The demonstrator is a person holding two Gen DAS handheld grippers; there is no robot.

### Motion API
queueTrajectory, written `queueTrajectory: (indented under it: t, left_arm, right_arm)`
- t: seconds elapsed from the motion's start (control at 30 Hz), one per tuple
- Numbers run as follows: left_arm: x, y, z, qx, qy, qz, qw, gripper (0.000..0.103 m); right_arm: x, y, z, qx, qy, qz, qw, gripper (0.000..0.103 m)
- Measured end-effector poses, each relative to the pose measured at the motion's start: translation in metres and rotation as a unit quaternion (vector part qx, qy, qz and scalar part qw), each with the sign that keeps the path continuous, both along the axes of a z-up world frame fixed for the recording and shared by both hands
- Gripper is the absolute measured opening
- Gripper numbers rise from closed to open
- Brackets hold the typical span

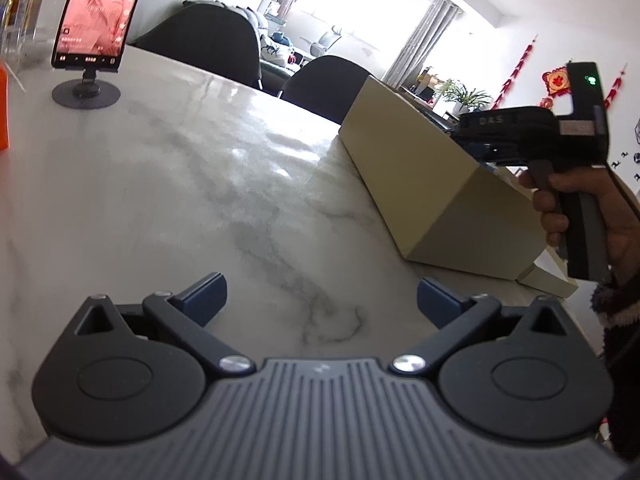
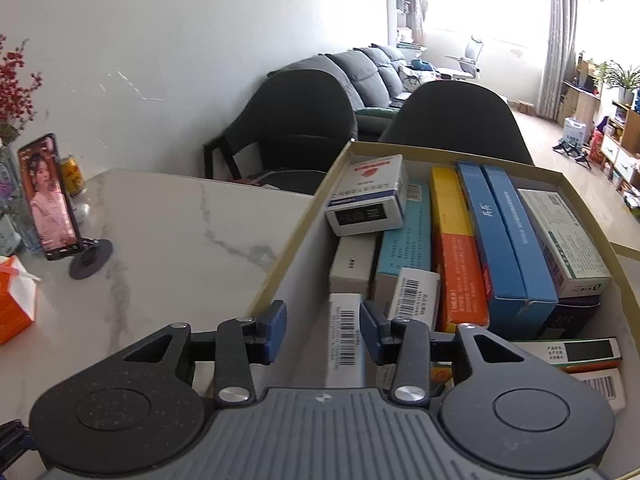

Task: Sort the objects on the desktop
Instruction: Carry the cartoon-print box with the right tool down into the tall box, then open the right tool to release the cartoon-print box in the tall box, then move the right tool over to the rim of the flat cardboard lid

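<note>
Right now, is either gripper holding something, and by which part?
Nothing is held. The left gripper is open above the bare table; the right gripper stands open over a barcoded box, pads apart.

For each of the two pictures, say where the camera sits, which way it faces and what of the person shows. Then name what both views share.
Left wrist: on the left tongs, open over the marble table; the person's hand holds the right tongs by the box.
Right wrist: on the right tongs, looking down into that box of packets.
Shared: table, box, phone on stand.
</note>
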State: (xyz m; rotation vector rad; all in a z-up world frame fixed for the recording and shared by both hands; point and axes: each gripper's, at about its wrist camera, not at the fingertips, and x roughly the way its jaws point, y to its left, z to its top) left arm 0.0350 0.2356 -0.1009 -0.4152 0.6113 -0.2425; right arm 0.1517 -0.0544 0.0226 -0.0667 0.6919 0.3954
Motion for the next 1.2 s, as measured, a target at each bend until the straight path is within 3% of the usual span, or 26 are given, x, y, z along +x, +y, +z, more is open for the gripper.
queueTrajectory:
  t: [0.13, 0.47, 0.67, 1.2]
  left_arm:
    - [0.001, -0.001, 0.0, 0.005, 0.005, 0.003, 1.0, 0.103]
    - [0.004, -0.007, 0.006, 0.011, 0.02, 0.015, 0.9996, 0.103]
    - [0.008, -0.017, 0.013, 0.016, 0.024, 0.014, 0.9995, 0.103]
    - [0.02, -0.077, 0.026, 0.035, 0.015, -0.033, 0.9987, 0.103]
  right_arm:
    - [-0.009, -0.001, 0.005, 0.003, -0.014, 0.001, 1.0, 0.046]
    - [-0.041, -0.027, 0.017, 0.048, -0.039, 0.011, 0.998, 0.072]
    - [-0.07, -0.044, 0.018, 0.066, -0.059, 0.012, 0.996, 0.08]
    - [-0.136, -0.134, 0.006, 0.122, -0.087, -0.077, 0.986, 0.094]
